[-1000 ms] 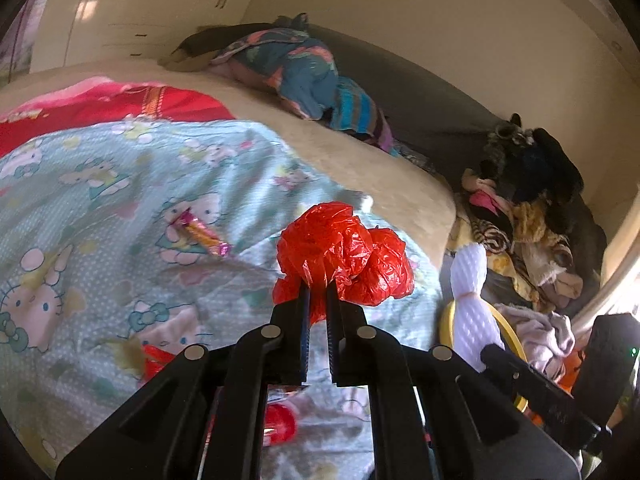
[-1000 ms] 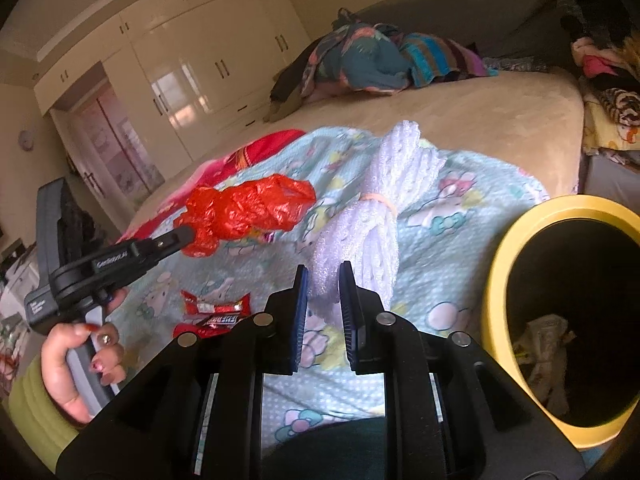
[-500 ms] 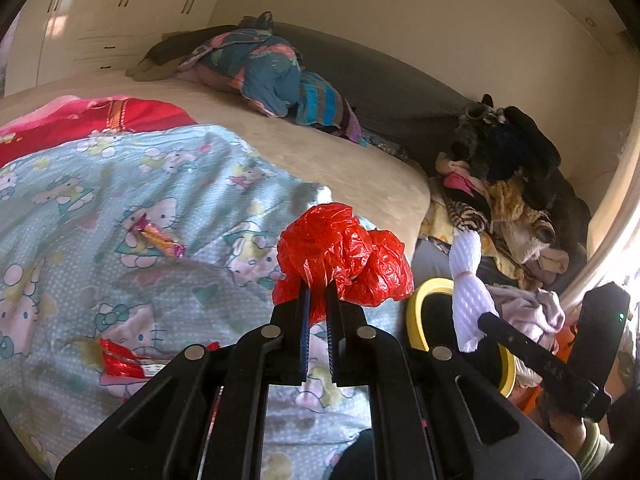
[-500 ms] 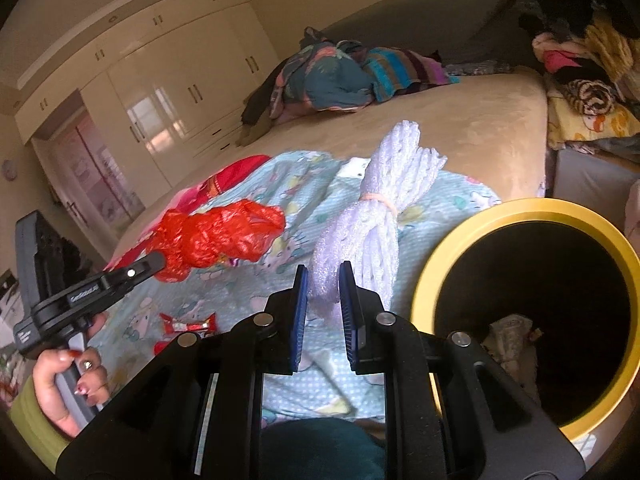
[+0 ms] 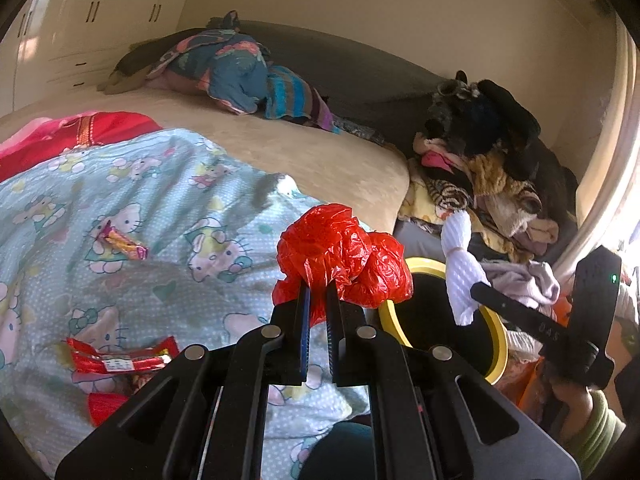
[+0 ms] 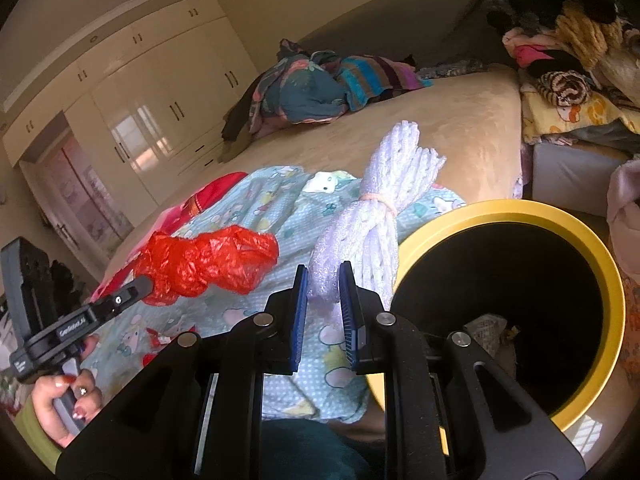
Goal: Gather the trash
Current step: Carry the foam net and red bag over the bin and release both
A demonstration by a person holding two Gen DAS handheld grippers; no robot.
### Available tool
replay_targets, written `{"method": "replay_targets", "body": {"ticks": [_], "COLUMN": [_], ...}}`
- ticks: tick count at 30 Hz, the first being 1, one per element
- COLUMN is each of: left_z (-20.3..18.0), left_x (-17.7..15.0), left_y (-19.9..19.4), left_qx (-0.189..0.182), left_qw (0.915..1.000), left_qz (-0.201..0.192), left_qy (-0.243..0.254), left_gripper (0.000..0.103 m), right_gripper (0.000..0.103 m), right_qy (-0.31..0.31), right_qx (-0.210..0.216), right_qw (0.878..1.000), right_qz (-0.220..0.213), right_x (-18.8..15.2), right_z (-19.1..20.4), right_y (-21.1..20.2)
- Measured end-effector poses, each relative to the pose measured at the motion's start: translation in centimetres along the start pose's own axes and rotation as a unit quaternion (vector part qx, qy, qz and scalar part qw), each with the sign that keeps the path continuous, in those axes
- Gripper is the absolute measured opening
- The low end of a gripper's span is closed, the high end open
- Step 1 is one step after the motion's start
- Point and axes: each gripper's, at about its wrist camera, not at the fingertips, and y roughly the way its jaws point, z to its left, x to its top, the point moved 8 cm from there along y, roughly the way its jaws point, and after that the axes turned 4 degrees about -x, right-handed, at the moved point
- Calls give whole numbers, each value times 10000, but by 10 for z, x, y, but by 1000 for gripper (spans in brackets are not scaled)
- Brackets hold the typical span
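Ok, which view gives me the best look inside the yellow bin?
The right wrist view: the yellow bin shows its whole mouth, with some crumpled trash at the bottom. In the left wrist view only part of its rim shows, behind the red plastic bag and the white foam net.

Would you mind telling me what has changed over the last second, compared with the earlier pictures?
Both hands carried their loads toward the yellow-rimmed bin, whose mouth now fills far more of the right wrist view. Nothing was grasped or released: the left gripper stays shut on the red plastic bag, the right gripper on the white foam netting. The wrappers still lie on the blanket.
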Motion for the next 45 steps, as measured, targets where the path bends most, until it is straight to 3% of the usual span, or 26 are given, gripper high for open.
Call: {"method": "replay_targets", "body": {"ticks": [18,45], "left_z": [-41,-88], "left_x": [-19,-58], "left_y": [18,59], "left_qx": [-166,-353], "left_qw": [9985,9917], "left_qz": [280,793], "left_qy": [445,952], "left_gripper": [7,7], "right_gripper": [12,12], "right_qy": [260,669], "right_qx": [-215,-350], "right_qw": [9994,9968], "right_qz": [-58,265], "right_x": [6,-6], "right_z": [-42,-87], "right_y": [-12,-11]}}
